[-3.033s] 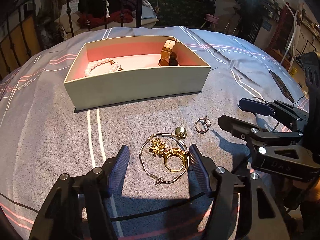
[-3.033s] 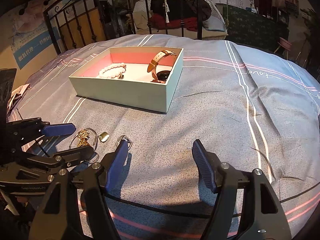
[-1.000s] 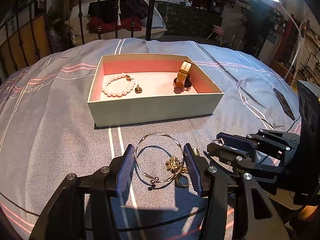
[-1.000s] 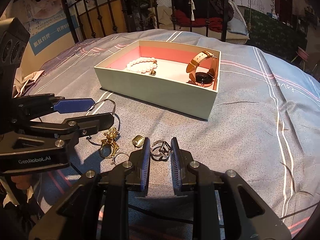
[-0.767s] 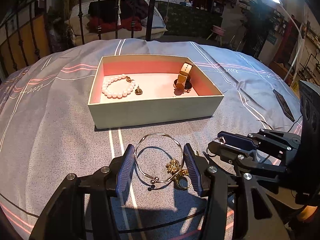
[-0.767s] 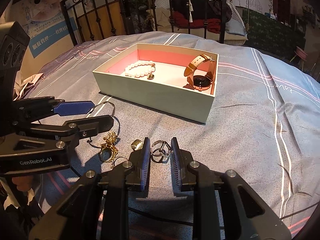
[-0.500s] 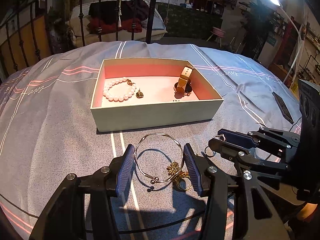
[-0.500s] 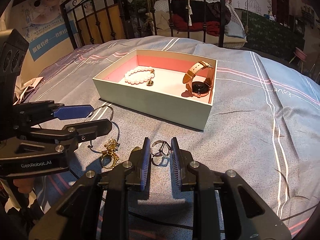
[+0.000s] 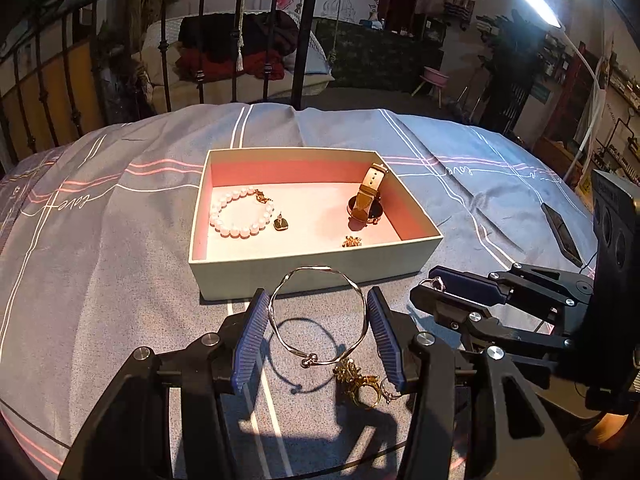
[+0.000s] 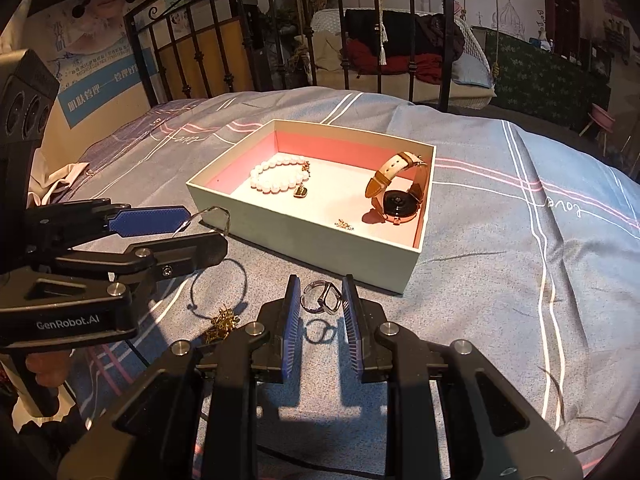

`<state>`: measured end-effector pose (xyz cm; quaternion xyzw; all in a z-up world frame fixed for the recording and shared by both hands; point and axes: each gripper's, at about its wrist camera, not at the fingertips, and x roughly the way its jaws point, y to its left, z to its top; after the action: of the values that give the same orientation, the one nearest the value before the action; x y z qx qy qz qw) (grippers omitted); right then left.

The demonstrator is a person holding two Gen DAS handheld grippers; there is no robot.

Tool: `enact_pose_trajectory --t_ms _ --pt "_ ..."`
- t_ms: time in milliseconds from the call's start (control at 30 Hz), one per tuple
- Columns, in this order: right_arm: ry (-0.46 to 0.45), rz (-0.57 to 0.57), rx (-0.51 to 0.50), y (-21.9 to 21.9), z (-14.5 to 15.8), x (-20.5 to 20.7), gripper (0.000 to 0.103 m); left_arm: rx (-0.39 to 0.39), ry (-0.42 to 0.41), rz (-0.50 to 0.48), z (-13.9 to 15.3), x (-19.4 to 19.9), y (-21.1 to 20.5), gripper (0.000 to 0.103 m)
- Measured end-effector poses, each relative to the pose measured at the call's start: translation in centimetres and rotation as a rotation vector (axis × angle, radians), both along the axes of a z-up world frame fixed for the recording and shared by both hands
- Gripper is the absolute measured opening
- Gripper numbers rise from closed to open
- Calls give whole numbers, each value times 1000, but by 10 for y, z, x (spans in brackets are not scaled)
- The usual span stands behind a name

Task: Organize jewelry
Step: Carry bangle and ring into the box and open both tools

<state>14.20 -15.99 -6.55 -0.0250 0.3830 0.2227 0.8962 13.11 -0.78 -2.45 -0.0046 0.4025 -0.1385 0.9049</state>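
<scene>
Since three seconds ago both our grippers have closed on jewelry and lifted it off the bedspread (image 9: 120, 280). Our left gripper (image 9: 318, 336) clamps the thin silver bangle (image 9: 318, 320), held above its shadow just in front of the box (image 9: 312, 272). Our right gripper (image 10: 320, 312) pinches the silver ring (image 10: 322, 299), also raised near the box's front wall. The gold flower ring (image 9: 360, 384) lies on the bedspread under the bangle. Inside the box sit the pearl bracelet (image 9: 240, 216), a small dark pendant (image 9: 282, 223), a watch (image 10: 396, 196) and a tiny gold piece (image 9: 352, 241).
</scene>
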Motion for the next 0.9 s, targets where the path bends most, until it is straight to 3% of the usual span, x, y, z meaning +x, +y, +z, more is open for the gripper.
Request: enact_pose_trajectory --t_ms 300,567,900 --pt "-70 2 24 3 25 31 22 17 -91 3 38 34 -7 50" --pt "-85 -24 -9 7 28 69 22 34 -58 41 33 78 -7 50" --pt "-62 -56 -26 9 16 87 22 40 -8 51 19 98 -6 50"
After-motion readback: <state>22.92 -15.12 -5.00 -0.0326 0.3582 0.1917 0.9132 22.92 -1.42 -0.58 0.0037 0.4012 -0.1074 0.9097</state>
